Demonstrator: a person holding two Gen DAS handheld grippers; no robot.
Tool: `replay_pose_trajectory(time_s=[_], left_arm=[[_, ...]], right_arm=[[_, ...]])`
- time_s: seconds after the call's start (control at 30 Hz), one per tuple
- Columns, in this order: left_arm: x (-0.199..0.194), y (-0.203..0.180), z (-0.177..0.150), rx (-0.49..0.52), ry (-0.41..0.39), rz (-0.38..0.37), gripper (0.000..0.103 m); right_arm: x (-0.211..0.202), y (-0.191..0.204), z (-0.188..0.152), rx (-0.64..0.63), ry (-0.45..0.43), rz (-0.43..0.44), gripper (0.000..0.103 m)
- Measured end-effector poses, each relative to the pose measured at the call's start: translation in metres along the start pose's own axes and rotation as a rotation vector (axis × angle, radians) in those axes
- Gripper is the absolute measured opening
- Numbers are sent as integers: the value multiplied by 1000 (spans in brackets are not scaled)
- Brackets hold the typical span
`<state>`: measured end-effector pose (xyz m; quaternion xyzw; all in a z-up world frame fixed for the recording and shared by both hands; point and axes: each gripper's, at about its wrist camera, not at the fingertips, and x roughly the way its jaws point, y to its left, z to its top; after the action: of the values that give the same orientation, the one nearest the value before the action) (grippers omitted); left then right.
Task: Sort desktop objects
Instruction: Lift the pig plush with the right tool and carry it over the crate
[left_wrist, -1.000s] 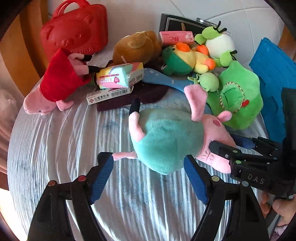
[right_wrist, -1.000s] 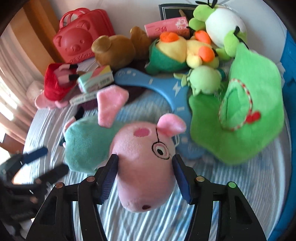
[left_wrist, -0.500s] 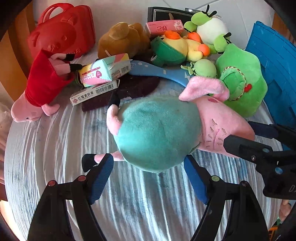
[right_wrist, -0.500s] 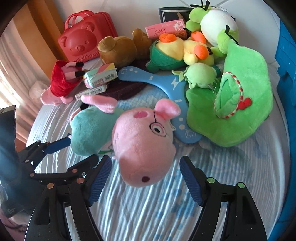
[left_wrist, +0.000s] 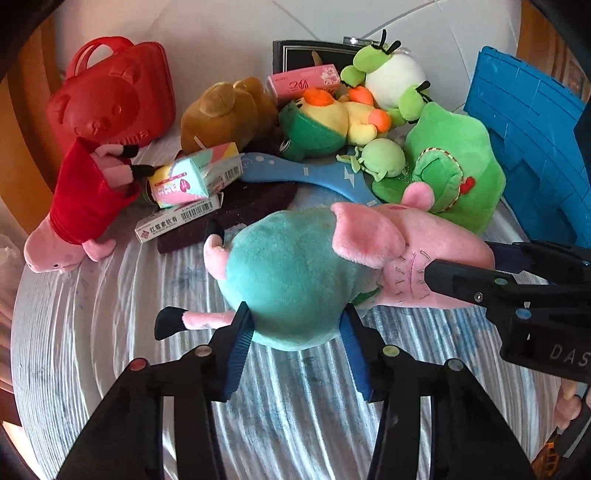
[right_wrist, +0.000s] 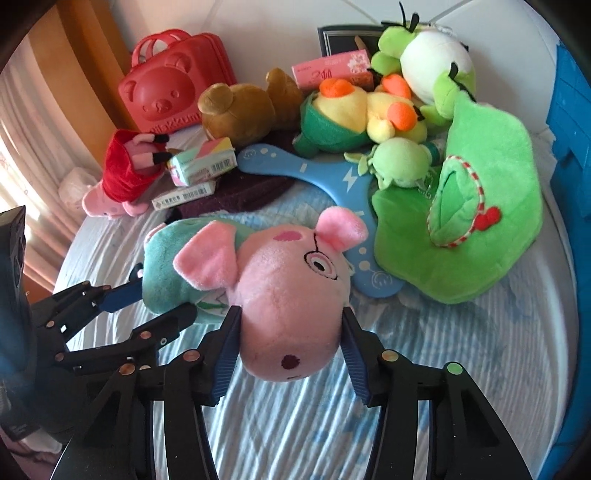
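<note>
Pig plush (left_wrist: 295, 280): left gripper (left_wrist: 297, 332) just closed on teal body, right gripper (right_wrist: 291, 332) on snout. Risk: soft stuffing squeezing out, or opposing pulls straining seams.

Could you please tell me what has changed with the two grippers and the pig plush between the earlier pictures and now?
Both grippers have just been closing. The left gripper now clamps the teal body of the pink pig plush; the right gripper, which had opened off the pig's snout half a second ago, presses on it again. The plush has shifted little. The red bear-face case, green frog plush and the boxes stayed put.
</note>
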<state>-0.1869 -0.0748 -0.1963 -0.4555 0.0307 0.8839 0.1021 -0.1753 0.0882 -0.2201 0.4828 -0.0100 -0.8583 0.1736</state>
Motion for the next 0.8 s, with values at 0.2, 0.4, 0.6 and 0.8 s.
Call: replay_pose_trajectory(time_s=[0.2,0.4,0.6,0.8], left_arm=[[-43,-5,17,3,-115,8,46],[-100,-22,40,24,-259,-6,46],[-153,-55,63,63,-386,-59,46],[-193,-107,88,141,-504,-137,47]], right_arm=[[-43,8,12,-37,-109,0,50],[-105,13,24,-66,-252,-8,49],[-181,6,26,-76,-392,-44,49],[-256,-13,22,-69,-507,-130,49]])
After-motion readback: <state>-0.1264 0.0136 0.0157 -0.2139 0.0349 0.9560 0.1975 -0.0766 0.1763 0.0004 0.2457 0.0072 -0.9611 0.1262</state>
